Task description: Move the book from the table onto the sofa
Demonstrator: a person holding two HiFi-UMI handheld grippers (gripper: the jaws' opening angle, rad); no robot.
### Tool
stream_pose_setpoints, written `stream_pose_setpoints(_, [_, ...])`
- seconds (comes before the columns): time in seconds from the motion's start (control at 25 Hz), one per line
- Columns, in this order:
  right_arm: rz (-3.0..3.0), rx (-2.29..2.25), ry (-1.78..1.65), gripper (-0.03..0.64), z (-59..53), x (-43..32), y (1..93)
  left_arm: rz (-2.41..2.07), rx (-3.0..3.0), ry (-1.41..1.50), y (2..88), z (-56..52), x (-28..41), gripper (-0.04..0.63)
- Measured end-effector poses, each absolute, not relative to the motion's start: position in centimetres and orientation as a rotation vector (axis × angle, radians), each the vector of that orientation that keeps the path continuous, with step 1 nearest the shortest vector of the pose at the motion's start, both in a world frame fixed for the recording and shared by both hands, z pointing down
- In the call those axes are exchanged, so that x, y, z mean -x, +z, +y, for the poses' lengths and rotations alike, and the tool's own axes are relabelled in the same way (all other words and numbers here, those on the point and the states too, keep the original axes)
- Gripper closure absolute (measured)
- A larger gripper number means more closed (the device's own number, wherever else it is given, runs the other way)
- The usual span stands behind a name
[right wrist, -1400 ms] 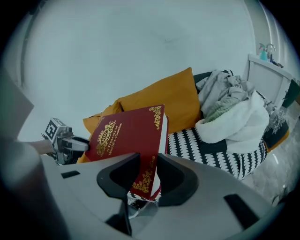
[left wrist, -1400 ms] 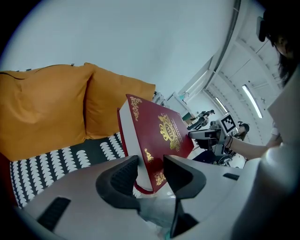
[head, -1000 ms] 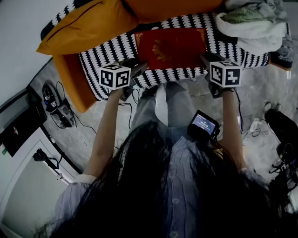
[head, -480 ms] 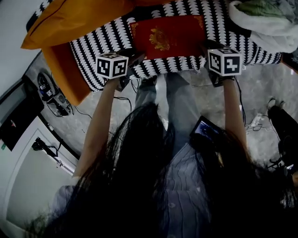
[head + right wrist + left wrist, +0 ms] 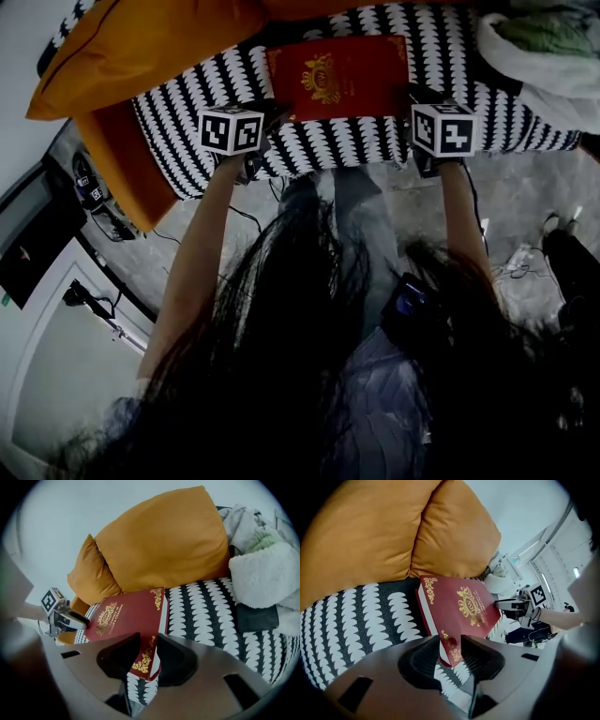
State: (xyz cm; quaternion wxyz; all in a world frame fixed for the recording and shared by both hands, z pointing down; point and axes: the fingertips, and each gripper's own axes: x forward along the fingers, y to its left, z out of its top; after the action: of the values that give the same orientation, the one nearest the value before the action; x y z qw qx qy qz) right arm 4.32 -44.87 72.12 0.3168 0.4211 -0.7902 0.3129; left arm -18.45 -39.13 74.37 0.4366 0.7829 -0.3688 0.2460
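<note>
and the book [image 5: 339, 77] is at the sofa [image 5: 187, 103], low over the black-and-white seat, just in front of the orange cushion [image 5: 141, 47]. the left claw [image 5: 451, 645] has just been closing and now pinches one near corner, while the right claw [image 5: 147, 643] clamps the other. the carry looks nearly done, though i can't tell if the book rests fully. what's left: settle it flat, release, back off.

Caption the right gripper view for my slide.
Right gripper grips red book by its corner; patterned sofa cover, orange cushions behind.
</note>
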Motion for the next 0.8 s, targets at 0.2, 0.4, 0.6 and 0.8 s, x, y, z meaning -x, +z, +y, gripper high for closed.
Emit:
stream_pose_setpoints(0.2, [-1.996,-1.155,0.804,0.495,-45.7,-5.0,75.3,-0.857,-1.857,0.646,77.7,-39.5,18.3,0.453])
stream_pose_setpoints(0.4, [-1.926,-1.184,0.87,0.481,-45.3,-5.4,76.4,-0.863,-1.836,0.553,77.5,-40.0,18.4,0.451])
stream_pose_setpoints(0.6, [-1.89,-1.235,0.854,0.445,-44.4,-6.9,75.7,-0.843,-1.857,0.566,76.9,-38.4,18.7,0.451])
stream_pose_setpoints(0.8, [-2.02,-1.177,0.928,0.445,-42.2,-5.1,72.9,-0.828,-1.897,0.532,74.9,-35.7,18.0,0.451])
